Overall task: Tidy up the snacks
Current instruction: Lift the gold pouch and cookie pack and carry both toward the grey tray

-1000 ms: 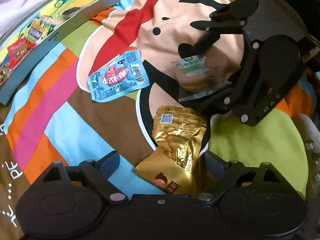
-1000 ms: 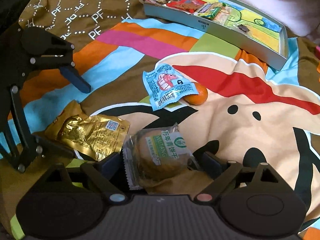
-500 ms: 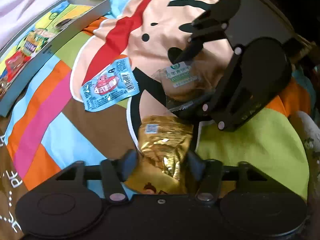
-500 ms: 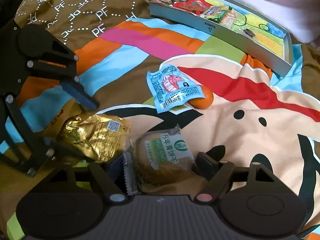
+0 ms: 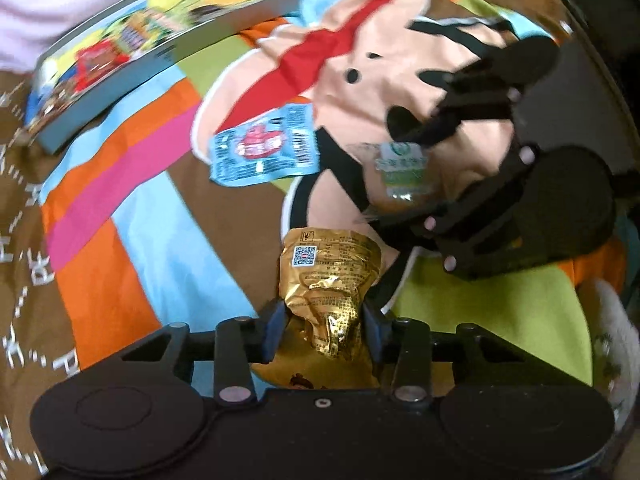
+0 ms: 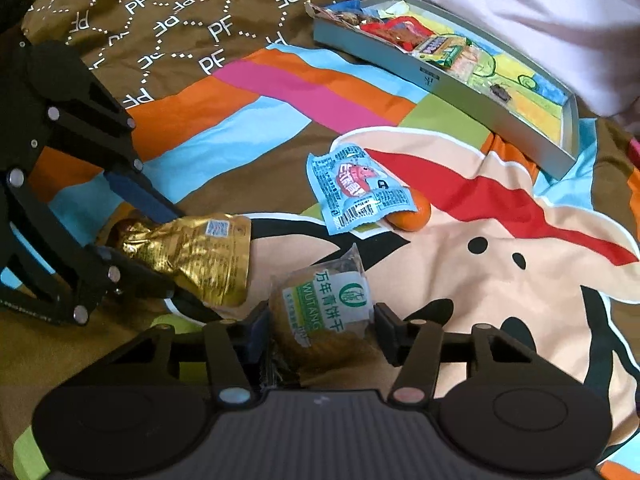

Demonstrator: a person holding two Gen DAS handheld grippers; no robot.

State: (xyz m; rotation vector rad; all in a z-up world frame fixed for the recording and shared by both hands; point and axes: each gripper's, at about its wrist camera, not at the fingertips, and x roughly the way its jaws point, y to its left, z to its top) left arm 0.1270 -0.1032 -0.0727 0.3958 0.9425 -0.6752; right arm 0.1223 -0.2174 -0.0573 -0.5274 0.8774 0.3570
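A crumpled gold snack packet [image 5: 328, 276] sits between the blue pads of my left gripper [image 5: 324, 320]. Its jaws are closing and the pads press into the foil. In the right wrist view the same gold packet [image 6: 208, 256] is pinched in the left gripper [image 6: 176, 252]. A clear biscuit packet with a green-and-white label [image 6: 324, 304] stands tilted between the pads of my right gripper [image 6: 322, 328]. These jaws are closing too, with both pads against the wrapper. The left wrist view shows the right gripper [image 5: 384, 174] around that biscuit packet [image 5: 404, 172].
A blue sachet [image 6: 356, 188] lies on the colourful cartoon blanket, partly covering a small orange item [image 6: 412, 214]. A grey tray [image 6: 480, 108] with several snacks sits at the far side, also seen as the tray [image 5: 120, 92] at upper left. Pale pink fabric [image 6: 520, 8] lies behind it.
Both grippers went from wide open to closed around their packets. The gold packet is now squeezed and crumpled, and the biscuit packet has tipped up between the right pads.
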